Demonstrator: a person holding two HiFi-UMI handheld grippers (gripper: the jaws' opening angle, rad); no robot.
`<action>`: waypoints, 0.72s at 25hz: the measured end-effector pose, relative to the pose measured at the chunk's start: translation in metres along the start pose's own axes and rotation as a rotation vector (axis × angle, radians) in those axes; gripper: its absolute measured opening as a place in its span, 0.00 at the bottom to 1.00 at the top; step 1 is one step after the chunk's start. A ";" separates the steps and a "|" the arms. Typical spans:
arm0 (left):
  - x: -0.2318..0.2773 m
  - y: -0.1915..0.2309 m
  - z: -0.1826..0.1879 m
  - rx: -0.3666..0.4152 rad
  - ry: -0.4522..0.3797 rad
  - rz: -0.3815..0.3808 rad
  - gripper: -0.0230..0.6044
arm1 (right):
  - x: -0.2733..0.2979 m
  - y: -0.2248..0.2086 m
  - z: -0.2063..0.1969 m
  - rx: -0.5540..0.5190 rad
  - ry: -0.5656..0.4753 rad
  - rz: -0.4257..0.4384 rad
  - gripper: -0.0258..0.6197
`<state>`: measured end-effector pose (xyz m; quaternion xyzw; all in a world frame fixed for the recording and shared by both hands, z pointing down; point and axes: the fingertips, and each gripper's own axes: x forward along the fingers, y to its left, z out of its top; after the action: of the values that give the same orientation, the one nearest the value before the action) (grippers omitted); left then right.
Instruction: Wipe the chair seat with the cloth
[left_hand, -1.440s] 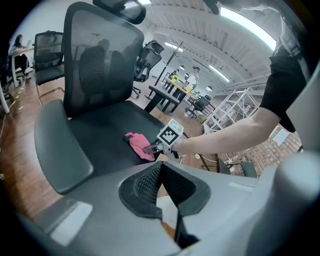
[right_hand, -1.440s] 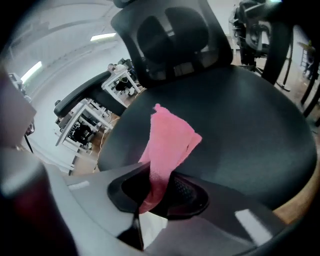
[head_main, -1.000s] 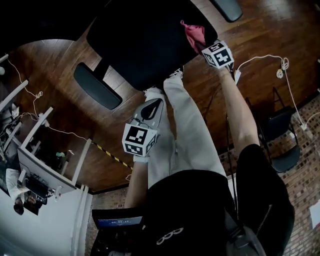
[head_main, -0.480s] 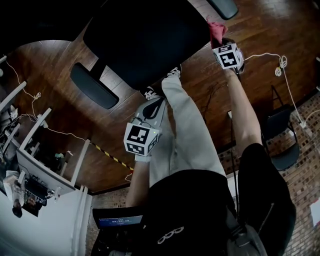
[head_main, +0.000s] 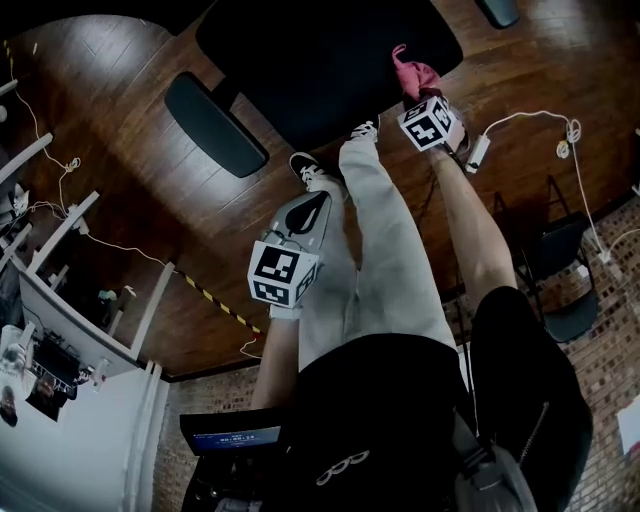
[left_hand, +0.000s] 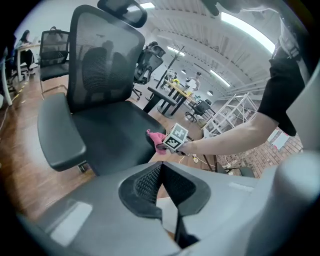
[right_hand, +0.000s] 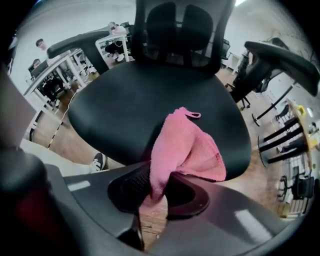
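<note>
Gripping crumpled pink cloth (right_hand: 187, 150) on black chair seat (right_hand: 125, 110): right gripper (right_hand: 156, 187) | left gripper (left_hand: 161, 172) jaws closed, empty

The cloth (right_hand: 186, 147) is pink terry fabric, bunched and folded, with a small loop at its far corner. Its near end is pinched in the right tongs (right_hand: 152, 190). The remainder drapes forward onto the front edge of the chair seat (right_hand: 125, 100), which is black, broad, rounded and level.
</note>
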<state>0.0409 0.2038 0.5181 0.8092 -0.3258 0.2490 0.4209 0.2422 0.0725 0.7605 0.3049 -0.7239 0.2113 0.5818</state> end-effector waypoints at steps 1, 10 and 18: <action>-0.006 0.003 -0.005 -0.004 -0.004 0.004 0.02 | 0.001 0.014 0.005 -0.022 0.003 0.013 0.15; -0.056 0.027 -0.038 -0.024 -0.038 0.035 0.02 | 0.004 0.152 0.067 -0.119 -0.042 0.126 0.15; -0.094 0.046 -0.049 -0.033 -0.073 0.079 0.02 | -0.011 0.253 0.106 -0.110 -0.120 0.359 0.15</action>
<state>-0.0615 0.2548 0.5036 0.7973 -0.3765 0.2301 0.4119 -0.0057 0.1878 0.7377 0.1508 -0.8105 0.2529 0.5062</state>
